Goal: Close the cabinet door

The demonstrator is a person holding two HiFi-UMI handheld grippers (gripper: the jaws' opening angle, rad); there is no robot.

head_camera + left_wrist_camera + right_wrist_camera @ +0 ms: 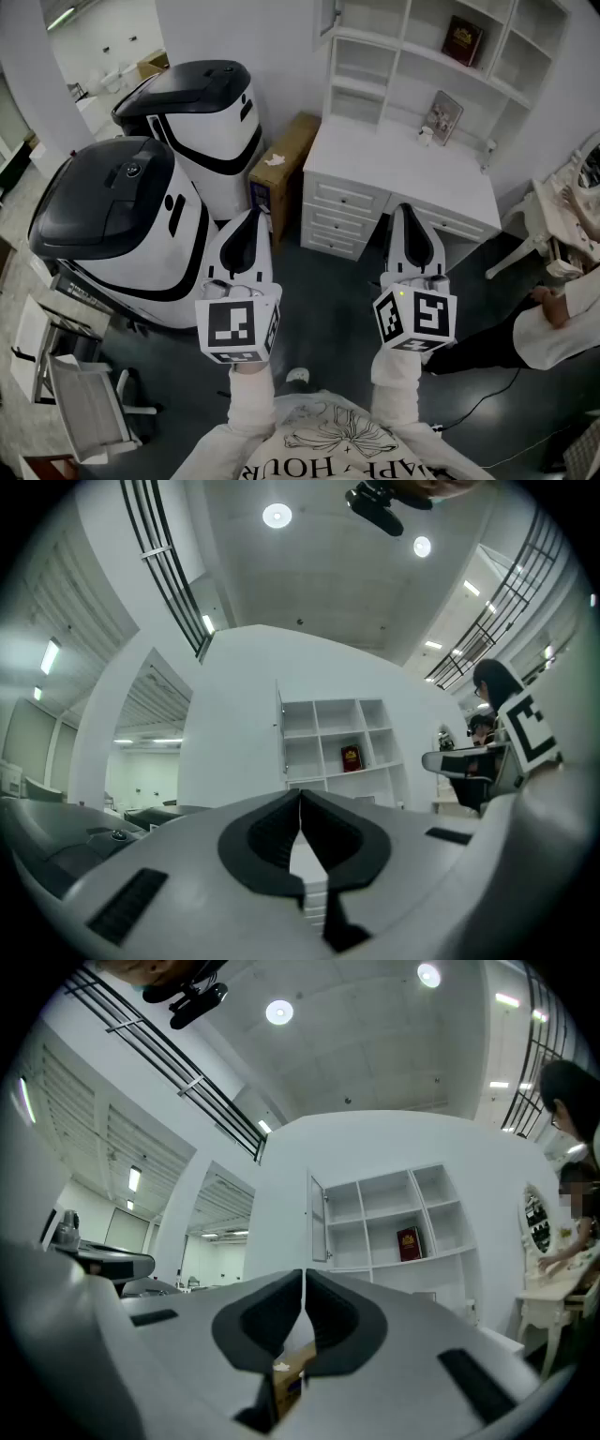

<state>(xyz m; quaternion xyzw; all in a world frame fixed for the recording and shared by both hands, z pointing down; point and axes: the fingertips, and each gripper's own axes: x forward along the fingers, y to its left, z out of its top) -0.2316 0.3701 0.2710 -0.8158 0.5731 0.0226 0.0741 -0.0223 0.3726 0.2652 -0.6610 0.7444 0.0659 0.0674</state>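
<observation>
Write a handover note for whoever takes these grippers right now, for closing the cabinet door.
Left gripper: shut, empty.
Right gripper: shut, empty.
Both are held out over the floor, short of the desk.
Door: open, at the left edge of the shelves above the desk.
Done: nothing yet.
Left: reach the door and swing it shut.

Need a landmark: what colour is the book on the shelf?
The book is dark red; right gripper view.
</observation>
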